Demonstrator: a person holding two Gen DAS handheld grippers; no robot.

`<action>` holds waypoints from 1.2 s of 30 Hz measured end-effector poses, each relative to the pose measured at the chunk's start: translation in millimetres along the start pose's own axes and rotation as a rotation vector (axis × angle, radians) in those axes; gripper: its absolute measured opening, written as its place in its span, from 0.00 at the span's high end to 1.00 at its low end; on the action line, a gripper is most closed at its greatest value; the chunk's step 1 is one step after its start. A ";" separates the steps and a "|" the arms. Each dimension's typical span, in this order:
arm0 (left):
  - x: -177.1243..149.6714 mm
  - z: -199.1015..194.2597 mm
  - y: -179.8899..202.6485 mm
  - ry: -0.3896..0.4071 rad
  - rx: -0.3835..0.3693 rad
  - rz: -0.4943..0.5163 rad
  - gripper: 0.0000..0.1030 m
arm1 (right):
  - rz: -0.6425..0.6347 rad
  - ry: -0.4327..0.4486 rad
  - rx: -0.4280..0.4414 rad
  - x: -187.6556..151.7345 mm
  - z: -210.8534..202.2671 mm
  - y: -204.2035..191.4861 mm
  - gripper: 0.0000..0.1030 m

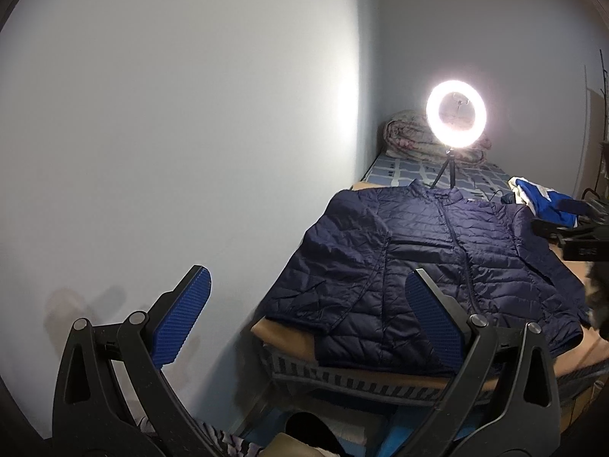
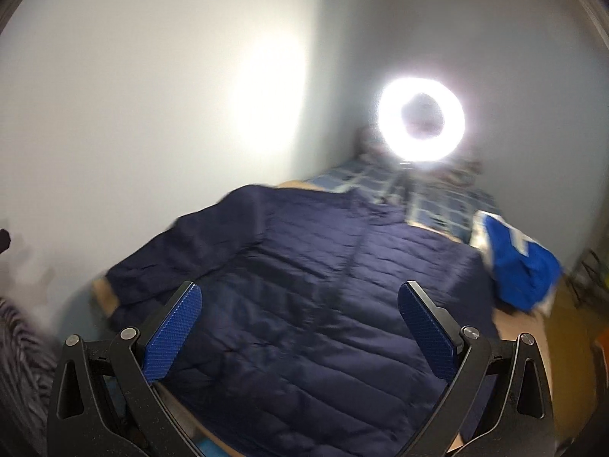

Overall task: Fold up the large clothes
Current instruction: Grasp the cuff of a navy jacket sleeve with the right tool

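Item: navy quilted puffer jacket, laid flat, front up, zip closed, on a tan board surface at the near end of the bed.

Sleeves lie along both sides, hem towards the cameras, collar towards the ring light. Judged light, soft and lofty, with a slick shell likely to slip and spring back; best taken at a seamed edge, such as a cuff, shoulder or hem corner. Left tool and right tool both gape wide, holding nothing, above the hem. Blue garment lies just beside the right sleeve.
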State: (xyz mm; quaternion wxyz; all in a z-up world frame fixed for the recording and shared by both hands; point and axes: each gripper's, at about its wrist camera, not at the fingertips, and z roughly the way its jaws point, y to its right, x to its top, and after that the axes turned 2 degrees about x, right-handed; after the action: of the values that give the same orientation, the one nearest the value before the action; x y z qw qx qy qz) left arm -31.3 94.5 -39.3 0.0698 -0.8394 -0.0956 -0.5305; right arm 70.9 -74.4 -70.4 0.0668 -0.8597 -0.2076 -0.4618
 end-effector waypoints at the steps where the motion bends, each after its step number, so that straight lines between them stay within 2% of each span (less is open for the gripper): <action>1: -2.9 -0.1 -2.7 -0.010 0.002 -0.006 0.00 | -0.017 -0.013 0.037 3.0 9.0 -8.2 0.01; 5: -13.4 0.4 -10.3 -0.050 -0.012 -0.027 0.00 | -0.082 -0.078 0.176 9.2 47.9 -43.8 0.01; 17: -31.3 7.1 -15.9 -0.122 -0.014 -0.032 0.00 | -0.256 -0.262 0.453 -1.5 147.1 -149.5 0.01; 20: -32.7 11.4 -21.6 -0.136 -0.002 -0.050 0.00 | -0.283 -0.306 0.484 -5.5 169.5 -167.9 0.01; 24: -33.3 18.0 -28.6 -0.154 0.002 -0.072 0.00 | -0.351 -0.378 0.503 -15.8 200.2 -196.1 0.12; 28: -33.9 23.5 -29.0 -0.162 0.011 -0.066 0.00 | -0.396 -0.434 0.523 -25.9 218.5 -215.7 0.17; 30: -35.0 26.4 -27.6 -0.165 0.018 -0.057 0.00 | -0.417 -0.456 0.540 -30.7 225.5 -226.6 0.24; 36: -37.5 36.4 -27.9 -0.183 0.031 -0.048 0.00 | -0.496 -0.481 0.538 -43.9 242.0 -256.3 0.26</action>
State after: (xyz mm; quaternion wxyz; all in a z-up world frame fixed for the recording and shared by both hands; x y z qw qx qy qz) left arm -21.7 126.3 -88.3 0.0608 -0.8807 -0.1298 -0.4514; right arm 127.6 218.7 -262.8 0.1250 -0.8189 -0.5304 -0.1800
